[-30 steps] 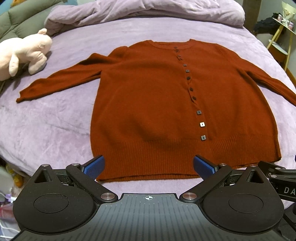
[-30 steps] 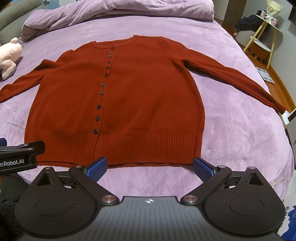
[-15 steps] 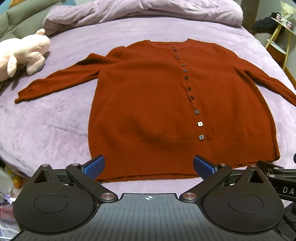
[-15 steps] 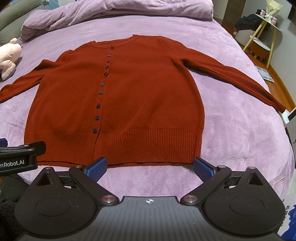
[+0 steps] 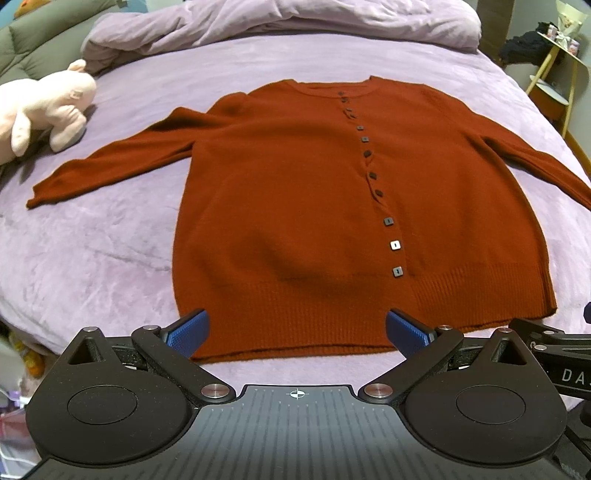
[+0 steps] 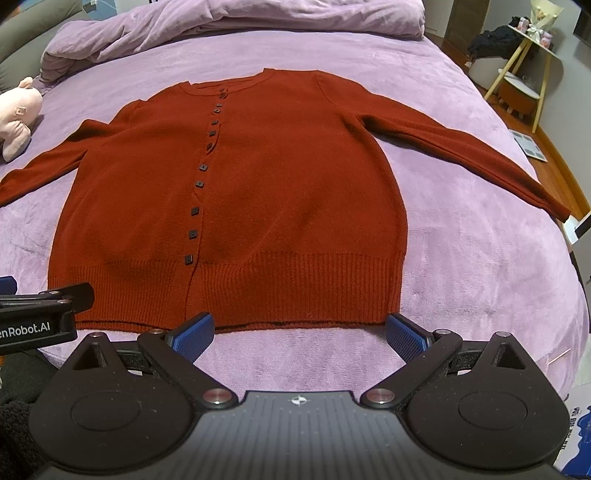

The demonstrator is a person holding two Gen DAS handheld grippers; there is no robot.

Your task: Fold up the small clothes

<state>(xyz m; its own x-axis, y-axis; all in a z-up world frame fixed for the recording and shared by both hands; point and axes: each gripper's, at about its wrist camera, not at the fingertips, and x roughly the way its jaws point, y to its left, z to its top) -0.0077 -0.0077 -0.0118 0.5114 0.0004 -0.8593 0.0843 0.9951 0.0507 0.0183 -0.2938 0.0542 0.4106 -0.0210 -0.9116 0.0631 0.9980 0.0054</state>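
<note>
A rust-red buttoned cardigan (image 5: pixel 295 192) (image 6: pixel 280 192) lies flat, front up, on the purple bedspread (image 5: pixel 92 251), both sleeves spread out to the sides. My left gripper (image 5: pixel 295 334) hovers open over the hem's left half, blue pads wide apart and empty. Over the hem's right half my right gripper (image 6: pixel 301 332) is open too, nothing between its fingers. Each gripper's black body shows at the edge of the other's view.
A pink plush toy (image 5: pixel 44 110) lies on the bed beyond the left sleeve. A bunched purple duvet (image 6: pixel 229 26) fills the far end. A yellow-legged side table (image 6: pixel 524 70) stands right of the bed; the bed edge drops off right of the sleeve cuff.
Both views have shifted only slightly; the cardigan lies as before and both grippers stay open.
</note>
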